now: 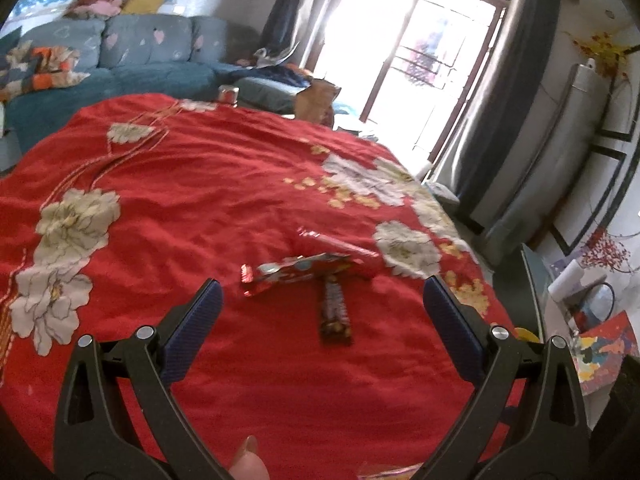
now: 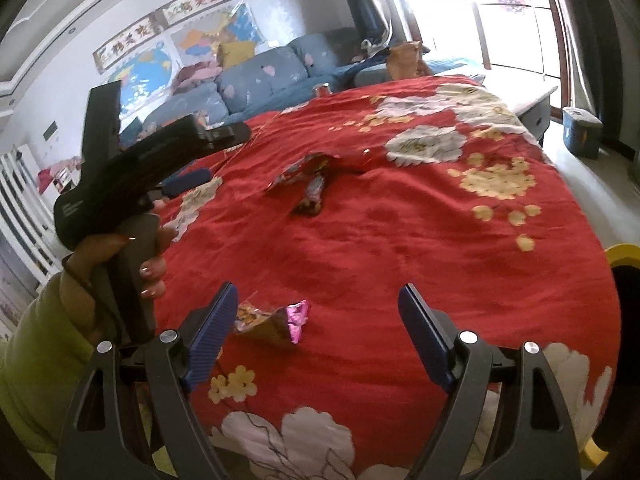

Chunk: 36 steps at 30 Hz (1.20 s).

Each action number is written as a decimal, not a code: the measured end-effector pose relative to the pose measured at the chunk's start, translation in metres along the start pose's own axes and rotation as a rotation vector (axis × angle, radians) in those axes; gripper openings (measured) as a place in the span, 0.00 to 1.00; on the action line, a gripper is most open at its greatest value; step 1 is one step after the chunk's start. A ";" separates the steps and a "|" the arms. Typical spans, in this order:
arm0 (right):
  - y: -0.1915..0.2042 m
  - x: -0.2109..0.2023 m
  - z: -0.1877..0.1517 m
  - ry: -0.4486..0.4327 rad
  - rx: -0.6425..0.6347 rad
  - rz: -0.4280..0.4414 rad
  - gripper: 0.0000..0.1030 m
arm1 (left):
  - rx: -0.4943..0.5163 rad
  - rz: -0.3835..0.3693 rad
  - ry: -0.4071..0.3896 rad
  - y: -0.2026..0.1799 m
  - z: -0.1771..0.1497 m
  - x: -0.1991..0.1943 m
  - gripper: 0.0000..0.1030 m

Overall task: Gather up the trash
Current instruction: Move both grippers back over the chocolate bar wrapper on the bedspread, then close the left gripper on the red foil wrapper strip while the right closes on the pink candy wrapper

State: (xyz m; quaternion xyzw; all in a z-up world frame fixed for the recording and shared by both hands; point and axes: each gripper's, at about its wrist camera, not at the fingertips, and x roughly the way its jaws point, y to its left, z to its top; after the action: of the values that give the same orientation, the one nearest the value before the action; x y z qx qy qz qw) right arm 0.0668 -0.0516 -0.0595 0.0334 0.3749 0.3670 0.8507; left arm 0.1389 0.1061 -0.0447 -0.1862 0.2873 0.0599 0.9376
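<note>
Red floral bedspread point(image 1: 208, 184) covers the bed. Left tool point(image 1: 322, 292): jaws wide apart, nothing between, hovering above the cloth. Just beyond it, a small heap of wrappers: a red foil wrapper point(image 1: 296, 270) across a dark bar wrapper point(image 1: 335, 314). Right tool point(image 2: 314, 300): jaws also apart, empty. A pink crumpled wrapper point(image 2: 276, 318) lies on the cloth near its left finger (contact unclear). A hand point(image 2: 116, 276) grips the left tool's handle.

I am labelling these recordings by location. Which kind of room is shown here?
Probably a living room in a home: a blue sofa along the wall, a world map hanging above it, and a large curtained window. A red floral cloth covers the surface in front.
</note>
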 end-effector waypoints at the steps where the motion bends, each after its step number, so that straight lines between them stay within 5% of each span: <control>1: 0.002 0.002 -0.001 0.006 -0.001 -0.001 0.77 | -0.003 0.006 0.004 0.002 -0.001 0.002 0.89; 11: 0.009 0.022 -0.004 0.058 0.000 0.008 0.77 | 0.009 0.048 0.047 0.024 -0.001 0.027 0.89; 21: 0.018 0.042 -0.008 0.106 -0.018 0.037 0.76 | 0.175 0.077 0.149 0.034 0.013 0.067 0.70; 26: 0.019 0.050 -0.010 0.135 -0.007 0.051 0.60 | 0.223 0.031 0.199 0.031 0.011 0.083 0.63; 30: 0.022 0.052 -0.013 0.144 -0.011 0.063 0.36 | 0.228 0.014 0.242 0.032 0.009 0.097 0.56; 36: 0.020 0.051 -0.015 0.147 -0.009 0.073 0.32 | 0.227 -0.019 0.272 0.033 0.008 0.105 0.46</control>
State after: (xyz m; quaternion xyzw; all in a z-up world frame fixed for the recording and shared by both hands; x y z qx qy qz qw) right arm 0.0679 -0.0067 -0.0949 0.0161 0.4331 0.4011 0.8070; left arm 0.2225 0.1402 -0.1076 -0.0881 0.4148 -0.0077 0.9056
